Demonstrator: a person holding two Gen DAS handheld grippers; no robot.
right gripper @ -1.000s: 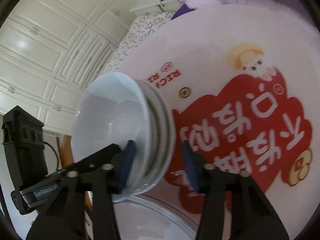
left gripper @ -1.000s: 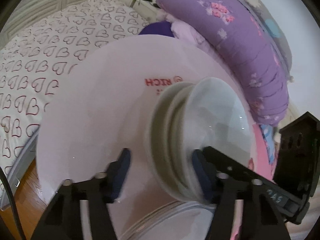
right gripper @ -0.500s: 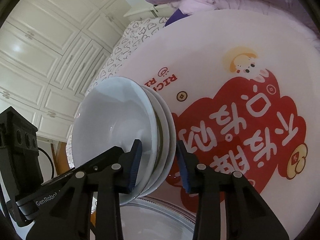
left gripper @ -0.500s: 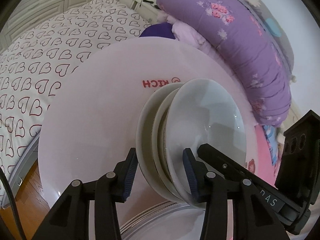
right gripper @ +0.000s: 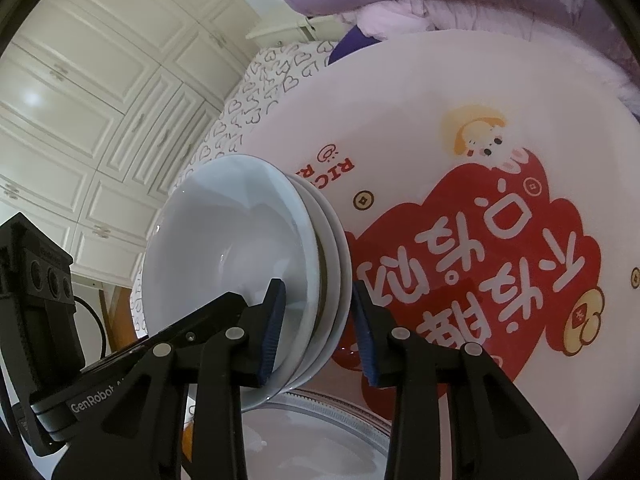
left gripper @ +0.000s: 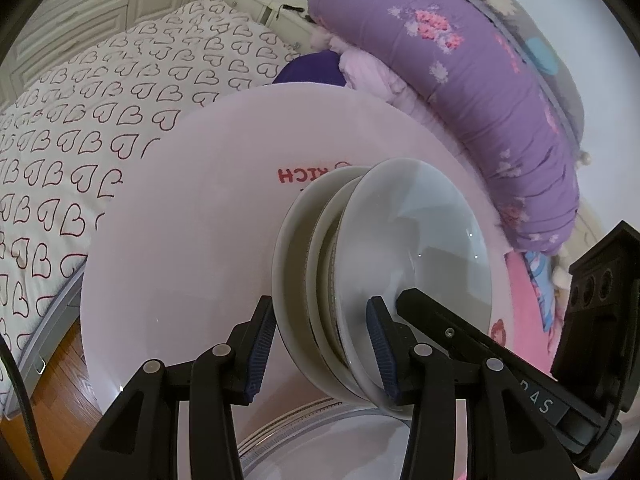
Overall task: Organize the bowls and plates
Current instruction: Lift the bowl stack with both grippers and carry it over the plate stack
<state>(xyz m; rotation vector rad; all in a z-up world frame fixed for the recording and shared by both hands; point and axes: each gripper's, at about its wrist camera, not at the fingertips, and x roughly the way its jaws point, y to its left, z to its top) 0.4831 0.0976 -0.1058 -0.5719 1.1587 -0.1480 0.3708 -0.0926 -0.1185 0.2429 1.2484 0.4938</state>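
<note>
Your left gripper (left gripper: 322, 350) clamps the stack of white bowls (left gripper: 384, 276) by its near rim, one pad on the outer bowl's underside, the other inside the top bowl. Your right gripper (right gripper: 318, 332) grips the same stack (right gripper: 248, 264) from the opposite side, jaws narrowed on the rims. The stack hangs tilted above the round table (right gripper: 460, 128); a plate (left gripper: 344, 448) lies just below both claws.

"RICH" on table (right gripper: 400, 92); "GenRobot" on left tool (right gripper: 96, 398).
</note>
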